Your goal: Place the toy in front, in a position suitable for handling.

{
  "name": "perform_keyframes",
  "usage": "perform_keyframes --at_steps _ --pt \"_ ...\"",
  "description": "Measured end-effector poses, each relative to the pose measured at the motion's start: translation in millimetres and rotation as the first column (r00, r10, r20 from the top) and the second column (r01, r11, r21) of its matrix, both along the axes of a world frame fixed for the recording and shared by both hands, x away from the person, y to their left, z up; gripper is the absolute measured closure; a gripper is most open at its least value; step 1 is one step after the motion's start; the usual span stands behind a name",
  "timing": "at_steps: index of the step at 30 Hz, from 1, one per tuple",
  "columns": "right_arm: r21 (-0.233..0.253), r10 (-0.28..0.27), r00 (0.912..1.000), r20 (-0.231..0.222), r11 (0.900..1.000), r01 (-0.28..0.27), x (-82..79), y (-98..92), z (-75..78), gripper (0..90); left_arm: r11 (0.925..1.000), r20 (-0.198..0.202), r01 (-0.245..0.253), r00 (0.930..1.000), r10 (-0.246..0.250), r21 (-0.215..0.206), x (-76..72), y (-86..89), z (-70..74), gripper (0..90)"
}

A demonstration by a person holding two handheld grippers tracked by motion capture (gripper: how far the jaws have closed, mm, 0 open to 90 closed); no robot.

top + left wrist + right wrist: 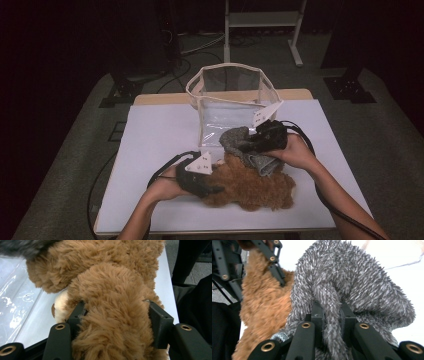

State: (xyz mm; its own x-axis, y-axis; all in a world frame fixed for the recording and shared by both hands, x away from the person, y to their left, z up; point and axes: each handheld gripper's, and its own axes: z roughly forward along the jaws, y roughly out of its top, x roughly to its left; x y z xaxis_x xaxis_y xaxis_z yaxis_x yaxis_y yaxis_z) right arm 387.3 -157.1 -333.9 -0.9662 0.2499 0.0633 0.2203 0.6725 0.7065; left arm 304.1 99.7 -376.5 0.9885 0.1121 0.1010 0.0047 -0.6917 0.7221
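Jaws of the right gripper [250,146] pinched a grey fuzzy cloth [235,139] just near of the clear bag [227,102]; the left gripper [210,189] clamped the brown plush toy [252,186]. Next, probably, lifting the cloth into the bag.

A clear plastic bag [231,97] with cream trim stands open at the table's [160,135] far edge. Behind it — a white metal stand [262,22] and floor cables [200,45].
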Motion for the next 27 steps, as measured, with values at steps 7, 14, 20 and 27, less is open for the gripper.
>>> perform_keyframes --at_steps 7,14,20,27 --pt "0.024 0.004 0.9997 -0.023 1.000 -0.004 -12.5 -12.5 -2.7 77.2 0.9998 -0.012 -0.009 0.9999 0.009 -0.020 1.6 3.0 -1.2 42.4" --pt "0.041 -0.021 0.9995 -0.022 0.999 0.022 -39.7 -50.1 4.8 77.2 0.9995 -0.016 -0.024 0.9996 0.024 -0.022 5.8 -1.1 -0.5 42.4" --pt "0.054 0.019 0.9995 0.024 0.998 -0.020 -45.2 -35.3 32.6 77.2 0.9995 -0.017 -0.028 0.9995 0.028 -0.011 8.3 -8.5 -0.2 42.7" --pt "-0.007 0.083 0.9962 0.025 0.997 -0.083 -32.8 20.9 40.0 77.3 0.9998 0.003 -0.019 0.9998 0.019 -0.011 5.6 -11.8 -0.9 42.6"
